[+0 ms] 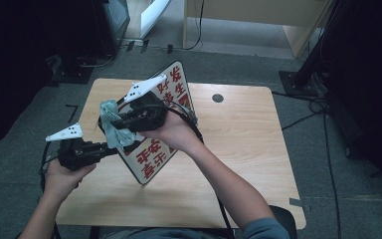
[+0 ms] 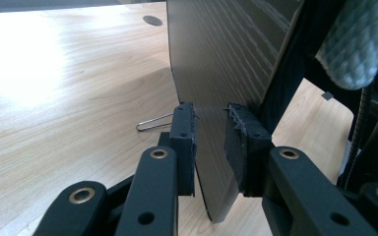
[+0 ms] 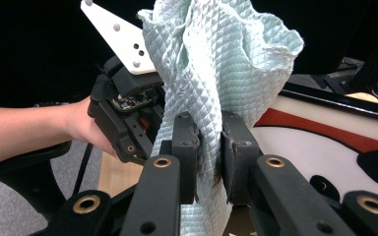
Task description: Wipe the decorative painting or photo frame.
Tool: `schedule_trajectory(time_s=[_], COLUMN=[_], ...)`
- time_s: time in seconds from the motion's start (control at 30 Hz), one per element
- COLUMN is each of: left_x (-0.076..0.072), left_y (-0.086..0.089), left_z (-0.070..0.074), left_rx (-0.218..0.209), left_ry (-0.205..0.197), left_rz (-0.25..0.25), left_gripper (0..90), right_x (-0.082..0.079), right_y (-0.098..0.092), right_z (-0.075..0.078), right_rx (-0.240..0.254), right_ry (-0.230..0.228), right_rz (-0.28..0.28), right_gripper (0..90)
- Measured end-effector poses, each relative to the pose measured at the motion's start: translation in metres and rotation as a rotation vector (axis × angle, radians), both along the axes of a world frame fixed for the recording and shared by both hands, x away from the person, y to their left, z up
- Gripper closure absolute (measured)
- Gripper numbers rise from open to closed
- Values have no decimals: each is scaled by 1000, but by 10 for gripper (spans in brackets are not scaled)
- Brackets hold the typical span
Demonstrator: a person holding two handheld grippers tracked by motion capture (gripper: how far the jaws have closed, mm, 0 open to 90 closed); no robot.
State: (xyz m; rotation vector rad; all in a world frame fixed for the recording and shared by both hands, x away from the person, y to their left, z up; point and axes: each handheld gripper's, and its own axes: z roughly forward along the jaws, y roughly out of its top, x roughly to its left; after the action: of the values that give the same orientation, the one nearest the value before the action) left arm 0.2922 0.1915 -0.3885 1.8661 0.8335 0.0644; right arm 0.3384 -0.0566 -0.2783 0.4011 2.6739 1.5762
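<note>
Right now my left claw (image 2: 210, 147) pinches the lower edge of the sign board (image 1: 164, 124), propping it tilted on the counter (image 1: 238, 149), and my right claw (image 3: 209, 157) is pressed together on the pale green cloth (image 3: 216, 64), held against the board's printed face. Risk: the left pinch is thin and only on the rim, so a hard wipe could twist the board out and drop it flat. Also the cloth bunches loosely above the pads and could slip free mid-stroke.
</note>
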Motion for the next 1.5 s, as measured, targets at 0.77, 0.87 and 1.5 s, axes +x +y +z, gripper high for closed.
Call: schedule_trajectory(time_s=[0.77,0.87,1.5], left_x=[2,2,3], left_y=[0,1,0], left_z=[0,0,-1], left_rx=[-5,-4,-8], left_ry=[2,2,0], left_rz=[-5,-7,-13], left_gripper=[736,736,736], right_x=[4,4,3], right_y=[-8,-10,-22], right_z=[-24,-29,-57], right_rx=[-5,-8,-12], right_ry=[34,44,71], right_rz=[-15,-21,-27], right_gripper=[791,790,785])
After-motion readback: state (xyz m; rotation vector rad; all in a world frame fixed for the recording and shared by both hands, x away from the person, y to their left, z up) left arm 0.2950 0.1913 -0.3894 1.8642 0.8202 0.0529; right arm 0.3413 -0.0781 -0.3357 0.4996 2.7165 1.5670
